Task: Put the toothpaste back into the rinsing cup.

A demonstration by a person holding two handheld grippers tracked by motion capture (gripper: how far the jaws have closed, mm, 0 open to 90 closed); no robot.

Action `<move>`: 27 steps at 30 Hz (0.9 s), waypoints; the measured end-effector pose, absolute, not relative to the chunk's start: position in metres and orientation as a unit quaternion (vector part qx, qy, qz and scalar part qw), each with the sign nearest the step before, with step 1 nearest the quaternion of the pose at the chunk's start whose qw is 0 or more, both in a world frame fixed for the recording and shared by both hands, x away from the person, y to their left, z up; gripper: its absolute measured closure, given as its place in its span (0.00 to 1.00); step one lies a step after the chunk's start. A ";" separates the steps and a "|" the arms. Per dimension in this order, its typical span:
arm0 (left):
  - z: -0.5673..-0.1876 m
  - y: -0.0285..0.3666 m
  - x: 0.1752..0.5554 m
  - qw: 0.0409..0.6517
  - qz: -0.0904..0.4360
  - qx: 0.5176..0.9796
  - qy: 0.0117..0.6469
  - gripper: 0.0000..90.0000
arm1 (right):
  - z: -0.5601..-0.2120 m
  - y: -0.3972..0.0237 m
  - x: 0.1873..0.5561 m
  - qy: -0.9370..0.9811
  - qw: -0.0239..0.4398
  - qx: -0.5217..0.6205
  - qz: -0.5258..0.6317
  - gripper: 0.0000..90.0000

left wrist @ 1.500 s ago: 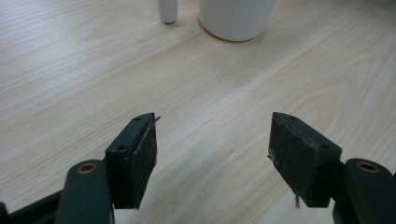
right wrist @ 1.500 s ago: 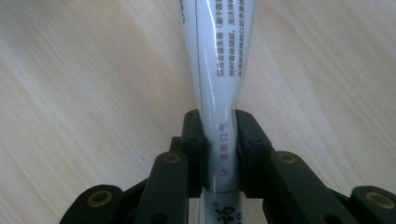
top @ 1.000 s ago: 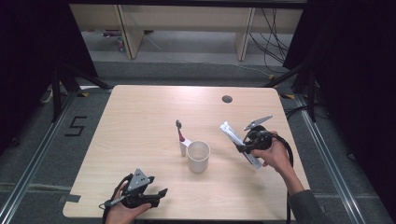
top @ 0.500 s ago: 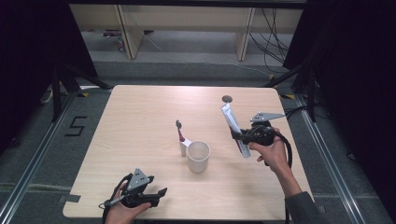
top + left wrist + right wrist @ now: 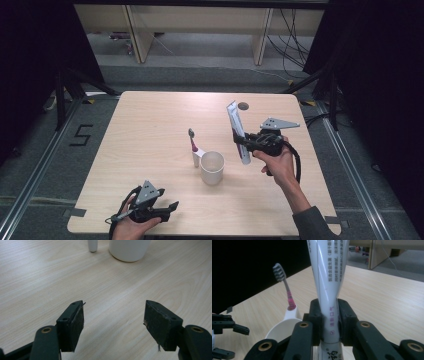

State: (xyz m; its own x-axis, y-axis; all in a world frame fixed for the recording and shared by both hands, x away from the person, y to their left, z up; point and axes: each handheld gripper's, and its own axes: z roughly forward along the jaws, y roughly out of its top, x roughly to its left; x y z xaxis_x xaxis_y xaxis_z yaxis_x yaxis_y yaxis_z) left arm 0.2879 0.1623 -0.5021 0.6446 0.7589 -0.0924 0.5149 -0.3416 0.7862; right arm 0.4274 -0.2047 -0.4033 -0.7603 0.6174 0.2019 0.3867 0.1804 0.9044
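table (image 5: 150, 130): light wood top, seen from above, with a small dark round mark (image 5: 243, 106) near its far edge.

white cup (image 5: 212, 167): stands upright near the middle of the table, open mouth up. in the left gripper view its base (image 5: 129, 250) sits at the top of the frame, well ahead of the jaws.

toothbrush (image 5: 192, 142): upright in a small white holder (image 5: 197, 157) just beside the cup on its left; grey bristle head at top, pink neck below. in the right gripper view the toothbrush (image 5: 284, 285) rises behind the cup's rim (image 5: 283, 327).

toothpaste tube (image 5: 237, 131): white, printed with dark characters, held clear of the table to the right of the cup, its long axis tilted with the flat end up and away from the person. in the right gripper view the toothpaste tube (image 5: 329, 277) runs up the centre of the frame.

right gripper (image 5: 245, 142): in the person's right hand (image 5: 275, 162), jaws closed tight on the lower part of the tube (pads pressed to both sides, seen plainly in the right gripper view (image 5: 329, 322)).

left gripper (image 5: 167, 207): in the left hand (image 5: 127, 227) at the near left edge of the table, low over the wood, jaws spread wide with nothing between them; same in its own view (image 5: 113, 322), bare table between the pads.
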 end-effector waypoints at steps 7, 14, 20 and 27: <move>-0.502 0.163 0.288 0.413 0.147 0.808 0.393 0.36 | -0.401 -0.191 0.424 0.757 0.094 0.319 0.562 0.84; -0.502 0.163 0.287 0.417 0.143 0.807 0.393 0.36 | -0.396 -0.174 0.421 0.751 0.090 0.309 0.576 0.84; -0.502 0.163 0.287 0.417 0.143 0.808 0.392 0.37 | -0.394 -0.162 0.421 0.752 0.080 0.298 0.582 0.84; -0.502 0.163 0.288 0.417 0.146 0.806 0.394 0.37 | -0.397 -0.147 0.420 0.752 0.077 0.285 0.589 0.84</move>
